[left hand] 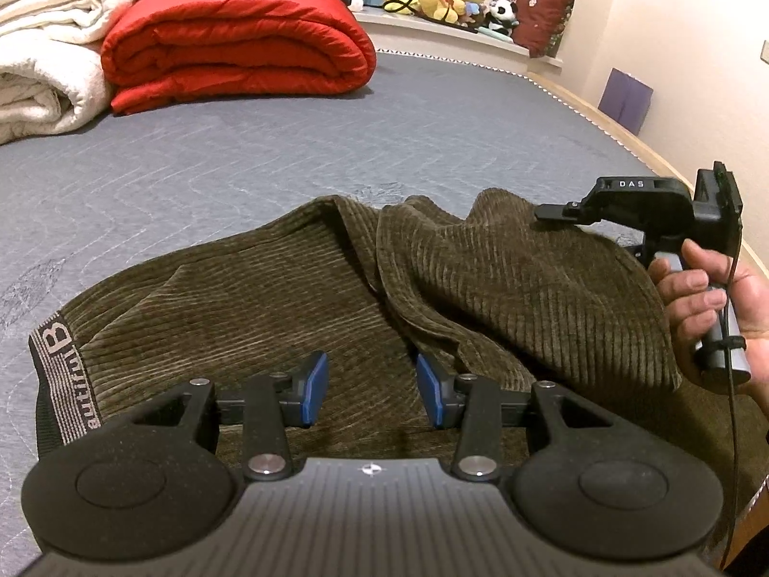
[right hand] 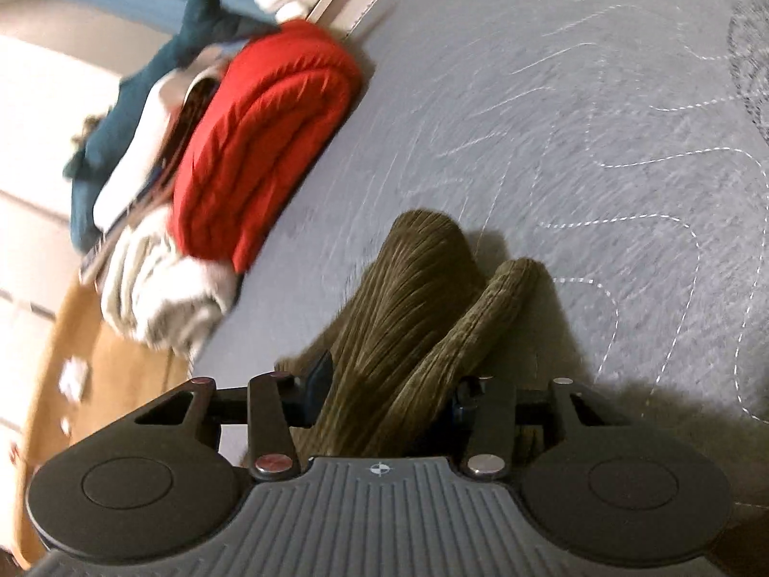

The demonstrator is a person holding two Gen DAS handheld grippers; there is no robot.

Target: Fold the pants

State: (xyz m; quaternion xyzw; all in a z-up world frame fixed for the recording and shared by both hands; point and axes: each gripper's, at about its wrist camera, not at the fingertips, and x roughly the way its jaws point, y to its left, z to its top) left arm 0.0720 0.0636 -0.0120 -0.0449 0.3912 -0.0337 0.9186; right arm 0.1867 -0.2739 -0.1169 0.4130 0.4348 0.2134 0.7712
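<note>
Corduroy pants, olive and thickly ribbed, lie rumpled on the grey quilted mattress; they look soft, floppy and fairly heavy, best taken at the waistband or a hem. Left gripper hovers over them angled down, jaws apart and empty. Right gripper, rolled sideways in the person's hand, has bunched leg fabric between its jaws, though I cannot tell whether the pads press on it.

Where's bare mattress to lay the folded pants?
Free: the grey quilted mattress between the brown corduroy pants and the folded red quilt, running right to the wooden bed edge. Crowded: the far left corner, with the quilt and white rolled blankets, and the near strip under the pants.
</note>
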